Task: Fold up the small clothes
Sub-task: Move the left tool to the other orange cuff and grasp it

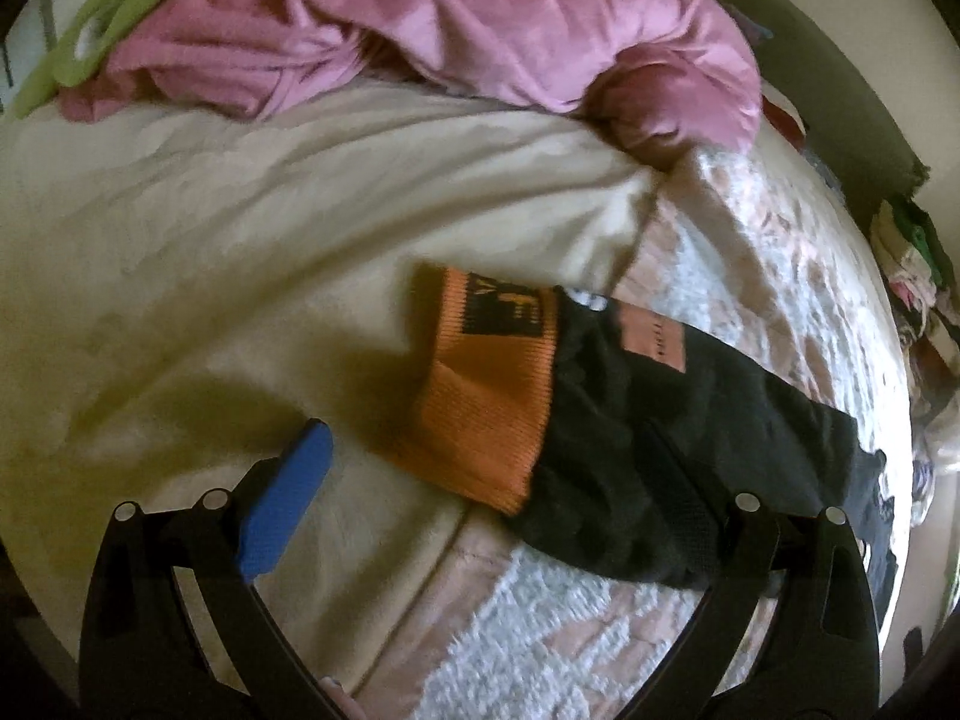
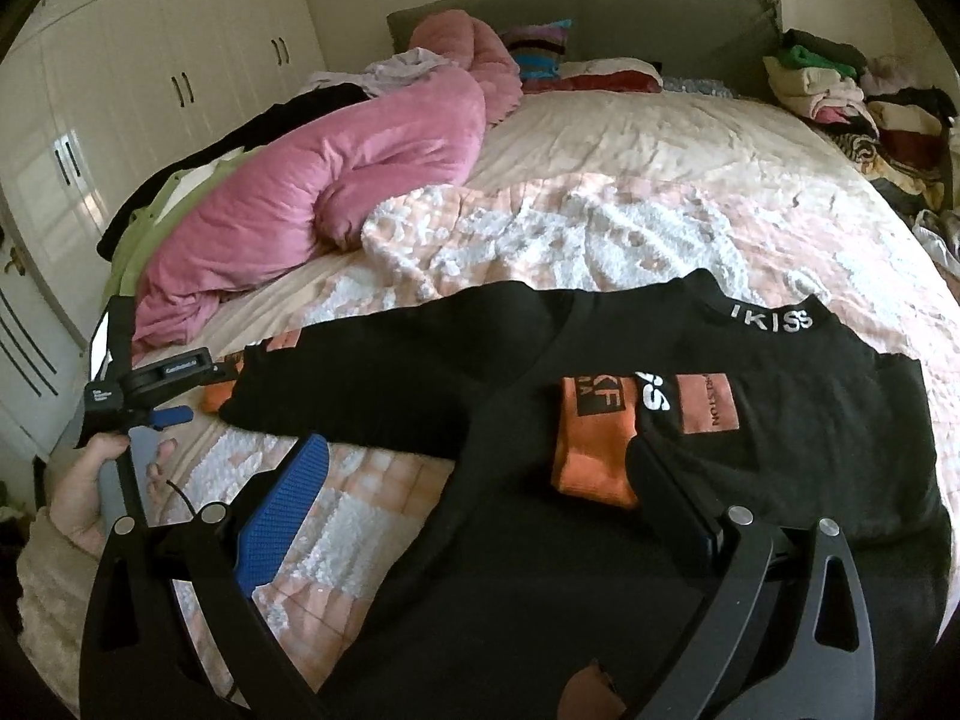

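A black sweater [image 2: 780,450] with white collar lettering lies flat on the bed, one orange cuff [image 2: 591,456] folded across its chest. Its other sleeve stretches left and ends in an orange cuff [image 2: 219,399]. My right gripper [image 2: 477,447] hovers open over the black fabric, blue pad [image 2: 288,504] on the left. A hand holds my left gripper [image 2: 171,418] beside that far cuff. In the left wrist view the left gripper [image 1: 480,438] is wide open, the orange cuff [image 1: 486,402] and black sleeve [image 1: 690,450] lying between its fingers, nothing pinched.
A pink duvet [image 2: 336,180] is bunched along the left of the bed [image 2: 660,138], with a green garment [image 2: 150,228] beyond it. Clothes are piled [image 2: 840,96] at the far right by the headboard. White wardrobe doors [image 2: 150,78] stand at the left.
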The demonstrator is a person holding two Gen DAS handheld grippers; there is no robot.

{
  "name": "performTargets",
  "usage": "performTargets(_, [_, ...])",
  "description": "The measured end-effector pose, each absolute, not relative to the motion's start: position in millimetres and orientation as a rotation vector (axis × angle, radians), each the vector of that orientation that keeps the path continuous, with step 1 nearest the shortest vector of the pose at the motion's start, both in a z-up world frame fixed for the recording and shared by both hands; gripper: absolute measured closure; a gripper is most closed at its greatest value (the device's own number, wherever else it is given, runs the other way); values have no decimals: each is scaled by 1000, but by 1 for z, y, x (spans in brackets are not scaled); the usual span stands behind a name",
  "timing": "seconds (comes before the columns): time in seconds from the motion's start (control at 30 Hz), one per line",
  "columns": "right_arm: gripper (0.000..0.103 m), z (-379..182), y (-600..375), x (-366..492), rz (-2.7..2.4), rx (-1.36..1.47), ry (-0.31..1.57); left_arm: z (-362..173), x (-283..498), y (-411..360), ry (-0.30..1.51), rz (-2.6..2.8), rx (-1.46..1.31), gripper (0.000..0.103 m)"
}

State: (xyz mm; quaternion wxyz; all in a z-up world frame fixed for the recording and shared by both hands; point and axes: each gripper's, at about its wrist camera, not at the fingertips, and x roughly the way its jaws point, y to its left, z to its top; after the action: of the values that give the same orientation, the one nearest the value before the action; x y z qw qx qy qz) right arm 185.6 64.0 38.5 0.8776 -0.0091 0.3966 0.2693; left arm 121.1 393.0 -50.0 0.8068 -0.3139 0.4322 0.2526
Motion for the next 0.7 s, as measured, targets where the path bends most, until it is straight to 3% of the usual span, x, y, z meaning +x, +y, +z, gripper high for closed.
performTargets(0.1, [4, 34, 62, 187, 557, -8, 837, -55, 122, 397, 907, 556, -688, 10])
performTargets(0.13, [4, 32, 61, 187, 554, -3, 841, -56, 122, 398, 897, 561, -688, 14])
performTargets(0.2, [4, 30, 59, 188, 550, 5, 847, -55, 124, 399, 878, 569, -685, 35])
performTargets(0.23, [4, 28, 58, 188, 547, 12, 850, -55, 125, 399, 871, 565, -691, 52])
performTargets(0.3, [4, 27, 55, 188, 543, 26, 855, -54, 128, 399, 862, 538, -709, 65])
performTargets(0.37, [4, 25, 51, 188, 539, 42, 860, -50, 129, 397, 840, 514, -717, 89])
performTargets(0.7, [4, 32, 18, 183, 502, 115, 845, 23, 129, 357, 684, 351, -665, 92])
